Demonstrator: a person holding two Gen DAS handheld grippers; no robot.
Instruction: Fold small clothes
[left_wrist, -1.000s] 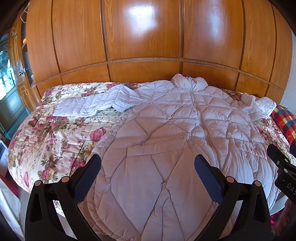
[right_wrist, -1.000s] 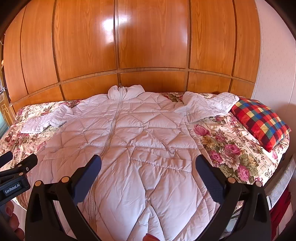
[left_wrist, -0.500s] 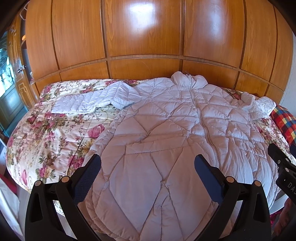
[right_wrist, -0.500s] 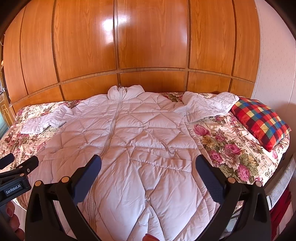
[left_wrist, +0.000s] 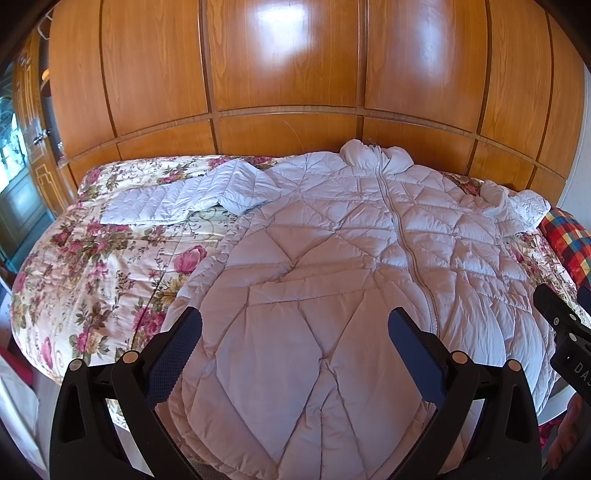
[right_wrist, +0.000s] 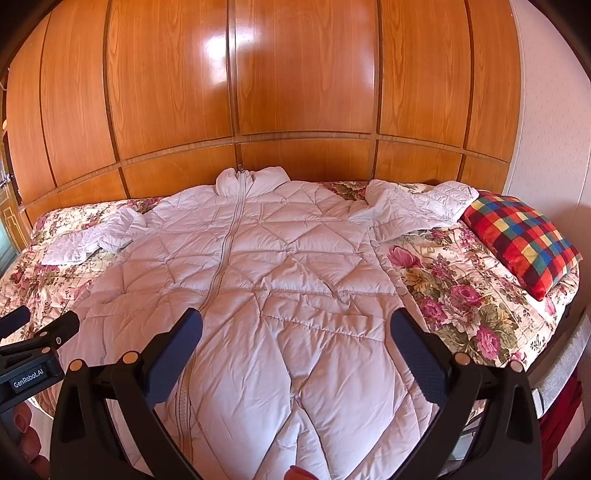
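Note:
A white quilted puffer coat (left_wrist: 332, 251) lies flat and zipped on the bed, collar toward the headboard, hem toward me; it also shows in the right wrist view (right_wrist: 288, 273). Its one sleeve (left_wrist: 177, 199) spreads out left, the other sleeve (right_wrist: 417, 206) spreads out right. My left gripper (left_wrist: 295, 325) is open and empty, hovering above the coat's lower left part. My right gripper (right_wrist: 295, 325) is open and empty above the coat's lower right part. Each gripper shows at the edge of the other's view.
The bed carries a floral bedspread (left_wrist: 85, 258), also seen in the right wrist view (right_wrist: 465, 295). A plaid pillow (right_wrist: 521, 236) lies at the right end. A wooden panelled wall (left_wrist: 288, 74) stands behind. The bed's near edge drops off below the coat's hem.
The left gripper's view has shifted slightly, lifting and tilting so the coat sits a bit lower and nearer. The right gripper has hardly moved. Both stay open.

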